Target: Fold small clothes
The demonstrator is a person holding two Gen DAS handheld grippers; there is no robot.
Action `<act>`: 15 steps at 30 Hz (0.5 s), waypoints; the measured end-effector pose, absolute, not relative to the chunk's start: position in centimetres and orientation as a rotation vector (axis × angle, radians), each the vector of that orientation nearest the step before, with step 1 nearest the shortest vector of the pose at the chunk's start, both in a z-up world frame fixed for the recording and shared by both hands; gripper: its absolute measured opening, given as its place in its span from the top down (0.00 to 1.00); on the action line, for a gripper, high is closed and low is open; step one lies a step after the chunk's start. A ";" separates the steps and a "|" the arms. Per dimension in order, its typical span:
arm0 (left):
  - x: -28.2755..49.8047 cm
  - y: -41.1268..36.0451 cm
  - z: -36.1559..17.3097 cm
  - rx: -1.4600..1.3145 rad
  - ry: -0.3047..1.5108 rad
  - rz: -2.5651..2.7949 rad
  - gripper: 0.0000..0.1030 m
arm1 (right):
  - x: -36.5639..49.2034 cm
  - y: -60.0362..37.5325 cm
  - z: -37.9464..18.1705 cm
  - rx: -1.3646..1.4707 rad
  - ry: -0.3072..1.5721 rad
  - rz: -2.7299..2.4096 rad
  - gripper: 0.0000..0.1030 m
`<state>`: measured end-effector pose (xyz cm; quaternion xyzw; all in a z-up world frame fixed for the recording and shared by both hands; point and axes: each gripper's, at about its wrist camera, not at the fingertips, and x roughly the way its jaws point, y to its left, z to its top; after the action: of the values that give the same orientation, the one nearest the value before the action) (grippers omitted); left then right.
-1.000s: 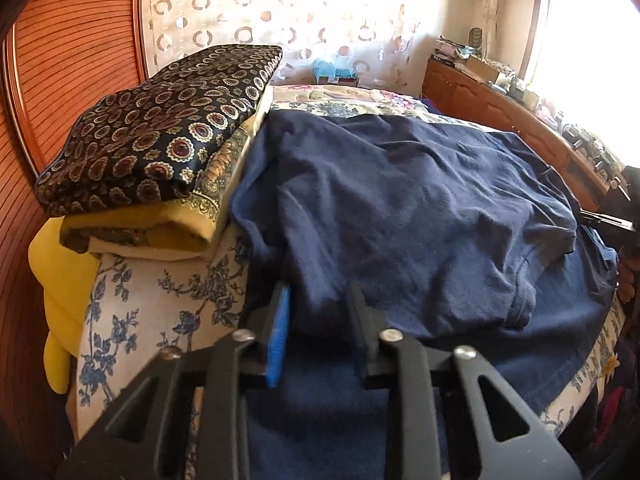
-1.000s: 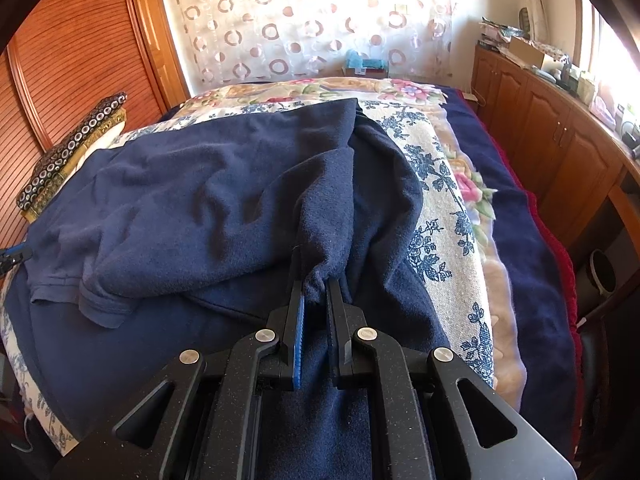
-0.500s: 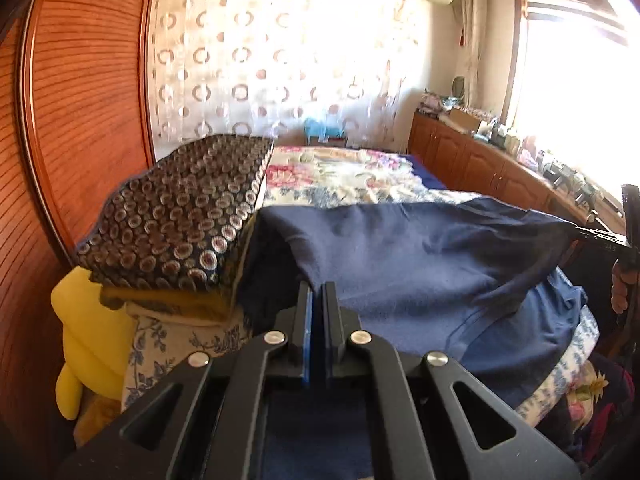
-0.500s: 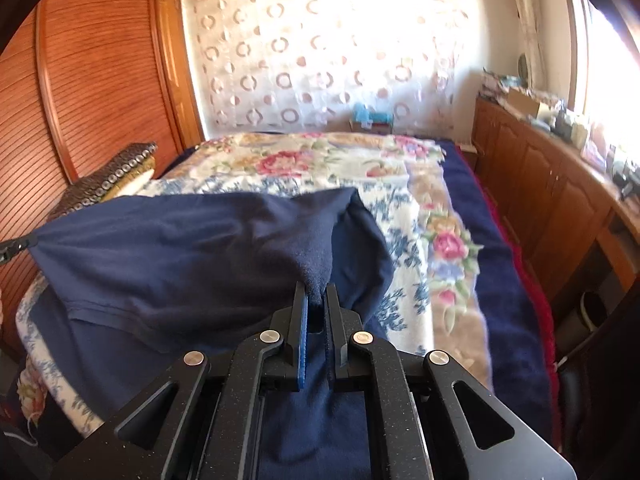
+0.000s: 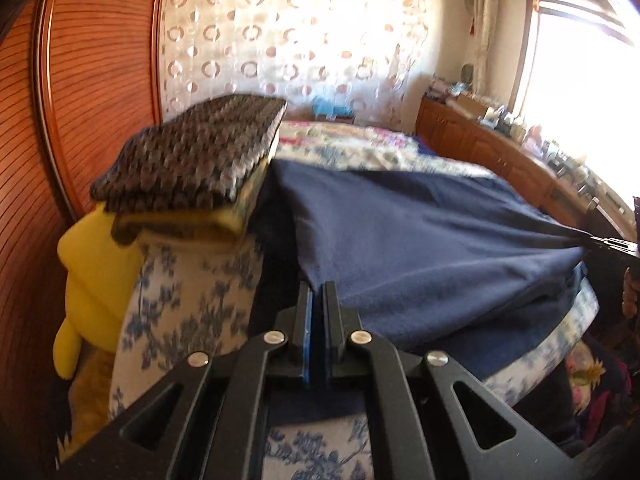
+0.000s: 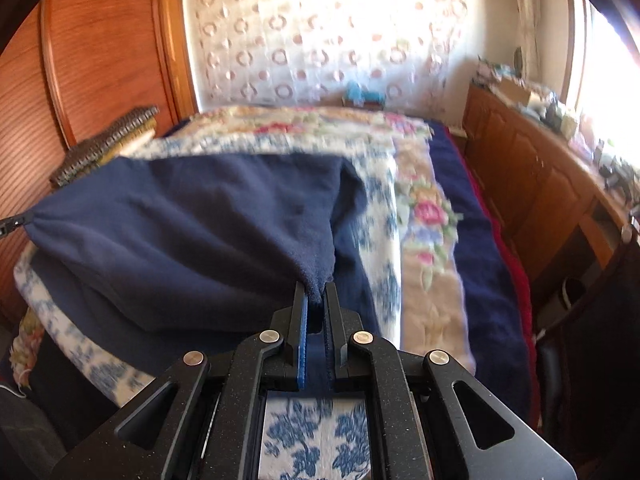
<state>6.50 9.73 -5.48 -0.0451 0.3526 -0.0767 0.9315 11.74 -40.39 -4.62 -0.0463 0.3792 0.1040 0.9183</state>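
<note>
Both grippers clamped on the navy garment: left gripper and right gripper pinch its near edge; bare floral bedspread toward 1 o'clock.

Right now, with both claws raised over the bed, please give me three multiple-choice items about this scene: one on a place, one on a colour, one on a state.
1. Where does the patterned cushion stack lie?
A. on the wooden cabinet by the window
B. at the bed's edge next to the wooden wall panel
C. on the floor

2. What colour is the garment being handled?
A. navy blue
B. red
C. white

3. How is the garment held?
A. it lies flat, untouched
B. only one claw pinches it
C. the left claw and the right claw each pinch a corner

Answers:
1. B, the stack sits beside the panel in the left wrist view.
2. A, the cloth is dark blue in both views.
3. C, fabric is clamped between each claw's fingers and stretches between them, partly off the floral bedspread.
</note>
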 end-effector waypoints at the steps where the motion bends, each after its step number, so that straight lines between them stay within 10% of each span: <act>1: 6.5 9.5 -5.8 -0.085 0.731 -0.153 0.98 | 11.7 -40.5 -5.2 -0.085 0.789 0.209 0.96; 8: 6.1 8.8 -6.4 -0.061 0.739 -0.145 0.93 | 11.3 -40.8 -5.9 -0.064 0.782 0.174 0.85; 15: 5.7 8.6 -5.5 -0.056 0.716 -0.173 0.66 | 10.4 -40.3 -4.2 -0.053 0.728 0.151 0.62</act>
<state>5.70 8.63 -5.45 -0.0275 0.3501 -0.0844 0.9325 10.35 -40.31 -4.21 -0.0257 0.3558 0.0737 0.9313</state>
